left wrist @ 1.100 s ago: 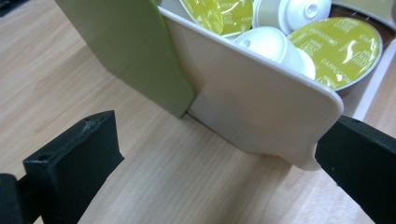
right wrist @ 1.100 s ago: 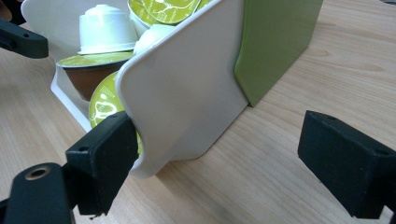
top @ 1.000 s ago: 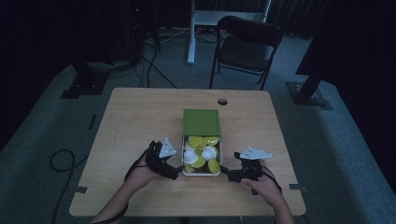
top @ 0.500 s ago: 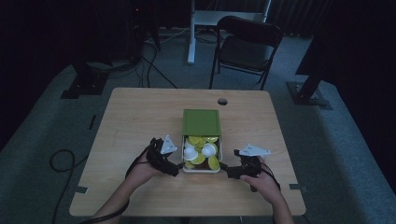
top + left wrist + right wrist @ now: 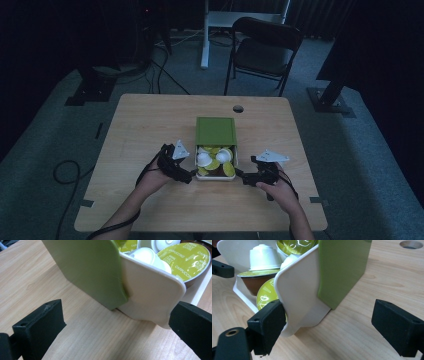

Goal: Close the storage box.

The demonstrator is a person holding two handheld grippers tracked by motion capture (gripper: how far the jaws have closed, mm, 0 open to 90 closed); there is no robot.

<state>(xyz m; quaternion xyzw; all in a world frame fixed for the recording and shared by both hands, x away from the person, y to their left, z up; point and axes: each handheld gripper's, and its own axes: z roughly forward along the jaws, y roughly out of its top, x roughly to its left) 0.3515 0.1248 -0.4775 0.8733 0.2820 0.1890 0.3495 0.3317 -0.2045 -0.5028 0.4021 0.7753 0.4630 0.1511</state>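
Since the earlier frame the white tray (image 5: 216, 176) had slid nearer out of its green sleeve (image 5: 215, 131), showing more capsules (image 5: 213, 161), and both hands had drawn back with it.

From the high view, the left gripper (image 5: 189, 176) sat at the tray's near left corner and the right gripper (image 5: 240, 175) at its near right corner, each held in a hand. The box lay mid-table, toward the near edge. The table (image 5: 150, 125) was pale wood with a round hole (image 5: 238, 108) near its far edge. Beyond it stood a dark chair (image 5: 262, 50) on grey carpet, in a dim room.

Through the left gripper view, the jaws stood wide apart, one touching the tray's rounded corner (image 5: 160, 297), the other clear of the sleeve (image 5: 87, 267).

Through the right gripper view, the jaws were likewise wide open, one pressed against the tray wall (image 5: 297, 295), the other well apart over bare wood. Neither gripper clamped anything.
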